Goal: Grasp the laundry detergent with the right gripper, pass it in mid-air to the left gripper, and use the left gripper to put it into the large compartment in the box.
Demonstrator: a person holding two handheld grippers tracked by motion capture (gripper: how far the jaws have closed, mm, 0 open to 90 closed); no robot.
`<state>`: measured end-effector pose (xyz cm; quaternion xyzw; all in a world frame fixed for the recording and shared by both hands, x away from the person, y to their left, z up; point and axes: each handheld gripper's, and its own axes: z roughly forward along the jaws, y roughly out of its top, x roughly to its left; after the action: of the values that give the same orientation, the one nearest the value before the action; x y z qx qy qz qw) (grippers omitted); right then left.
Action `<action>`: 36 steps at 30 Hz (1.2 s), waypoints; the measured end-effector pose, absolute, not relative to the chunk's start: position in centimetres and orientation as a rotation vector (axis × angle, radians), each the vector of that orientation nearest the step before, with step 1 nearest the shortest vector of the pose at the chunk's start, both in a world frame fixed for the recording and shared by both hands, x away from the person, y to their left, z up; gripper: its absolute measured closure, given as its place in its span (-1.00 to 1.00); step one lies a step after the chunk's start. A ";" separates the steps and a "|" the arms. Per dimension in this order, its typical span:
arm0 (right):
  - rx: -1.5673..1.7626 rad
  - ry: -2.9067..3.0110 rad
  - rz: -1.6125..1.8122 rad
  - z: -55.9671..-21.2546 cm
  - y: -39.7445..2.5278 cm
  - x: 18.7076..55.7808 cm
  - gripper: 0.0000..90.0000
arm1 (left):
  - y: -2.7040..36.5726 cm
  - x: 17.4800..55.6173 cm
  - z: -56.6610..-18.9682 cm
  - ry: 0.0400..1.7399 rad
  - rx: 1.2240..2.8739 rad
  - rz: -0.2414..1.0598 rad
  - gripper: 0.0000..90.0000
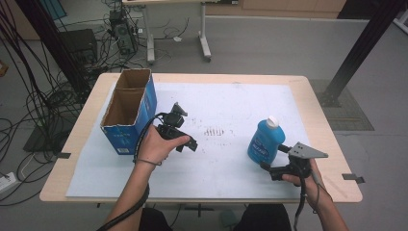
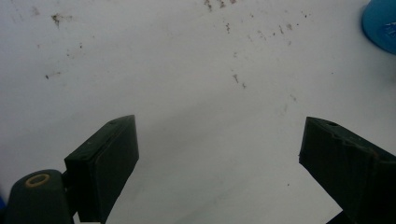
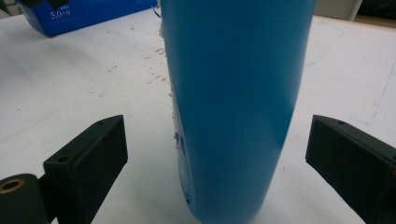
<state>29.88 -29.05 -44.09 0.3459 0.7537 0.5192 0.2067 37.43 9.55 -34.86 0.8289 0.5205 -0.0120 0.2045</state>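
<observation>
Grey floor strewn with cables surrounds a wooden table [image 1: 317,96] topped by a white sheet marked with faint brown specks. At the left of the sheet stands an open cardboard box [image 1: 129,111] with blue sides, its two compartments empty as far as the high view shows. Just right of it the left gripper [image 1: 185,139] hangs over bare sheet, its jaws spread wide with nothing between them. Farther right, well apart from the box, the blue bottle [image 1: 264,140] stands upright near the sheet's right edge, white cap on top. The right gripper [image 3: 215,154] comes at it low from the near side; its jaws gape wide either side of the lower body and do not touch it. That bottle looks like smooth, rigid plastic, probably fairly heavy if full and a little slippery, with a curved wall that could twist in a narrow pinch. Closing across the flatter mid-body, below the label's widest swell and squarely centred, seems the safest hold.
</observation>
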 end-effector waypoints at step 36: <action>0.916 2.000 1.527 -44.6 -27.5 32.0 -0.88 | 9.8 37.4 -34.5 1.457 2.296 -0.033 -0.73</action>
<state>32.00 -27.52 -44.60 0.3330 0.7268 0.5551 0.2296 37.41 9.79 -34.48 0.8255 0.5240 -0.0118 0.2094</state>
